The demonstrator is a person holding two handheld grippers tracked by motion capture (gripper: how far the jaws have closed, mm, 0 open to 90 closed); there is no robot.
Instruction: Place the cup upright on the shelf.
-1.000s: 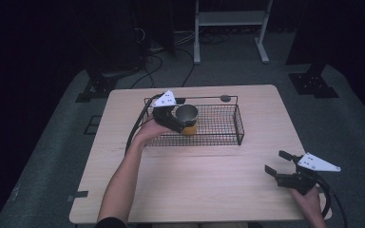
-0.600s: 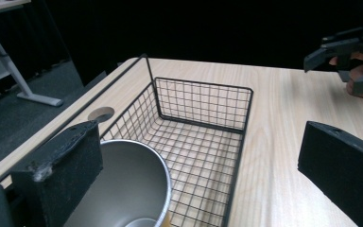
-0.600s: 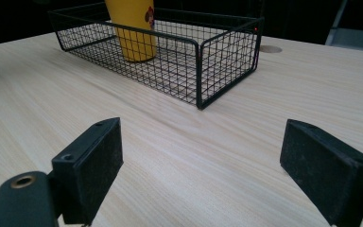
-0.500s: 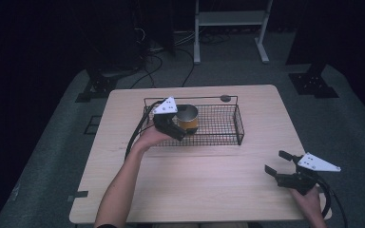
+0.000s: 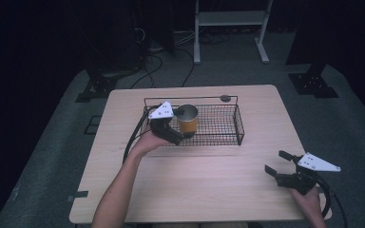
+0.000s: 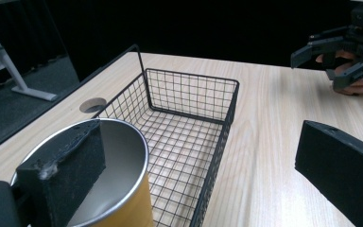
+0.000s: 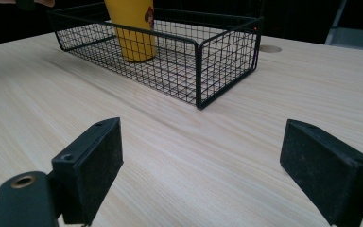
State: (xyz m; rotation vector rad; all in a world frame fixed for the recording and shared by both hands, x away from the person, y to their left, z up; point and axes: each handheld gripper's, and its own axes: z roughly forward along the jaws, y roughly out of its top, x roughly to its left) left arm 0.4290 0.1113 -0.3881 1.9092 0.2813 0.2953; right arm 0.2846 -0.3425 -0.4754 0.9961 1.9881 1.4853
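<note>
One cup (image 5: 188, 118) to deal with: yellow outside, shiny metal inside, standing upright at the left end of the wire basket (image 5: 218, 124). Your left gripper (image 6: 208, 165) is spread wide, one jaw inside the rim, the other well clear. Probably light, stiff and slippery, so pinch the wall just below the rim. Your right gripper (image 7: 212, 165) sits wide open over the table (image 7: 264, 94).

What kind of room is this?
Probably a lab or recording studio: a bare wooden table ringed by black curtains, cables on the floor, and a hand-held gripper with a camera.
</note>
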